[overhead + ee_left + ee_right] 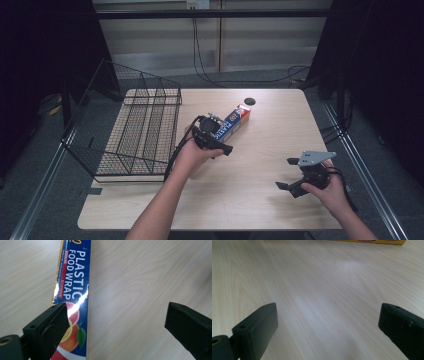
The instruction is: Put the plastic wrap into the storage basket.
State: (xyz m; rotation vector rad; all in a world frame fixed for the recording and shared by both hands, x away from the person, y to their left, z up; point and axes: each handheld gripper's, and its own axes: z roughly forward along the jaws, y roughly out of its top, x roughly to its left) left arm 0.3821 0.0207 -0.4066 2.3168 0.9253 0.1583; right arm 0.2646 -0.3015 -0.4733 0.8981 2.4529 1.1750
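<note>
Left tongs (216,131) gaped wide over the plastic wrap box (72,287) on the counter (260,150), gripping nothing; right tongs (286,173) wide open, empty, well apart

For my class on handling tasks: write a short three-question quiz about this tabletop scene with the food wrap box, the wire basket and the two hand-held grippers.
1. True or false: the left gripper is clamped shut on the plastic food wrap box.
2. Multiple choice: where does the wire basket sit in the high view? A) left part of the table B) right part C) on the floor
3. Fill in: between the open jaws of the right gripper lies bare ____.

Key: 1 false, its jaws stand open, one jaw over the box. 2 A. 3 table.
</note>
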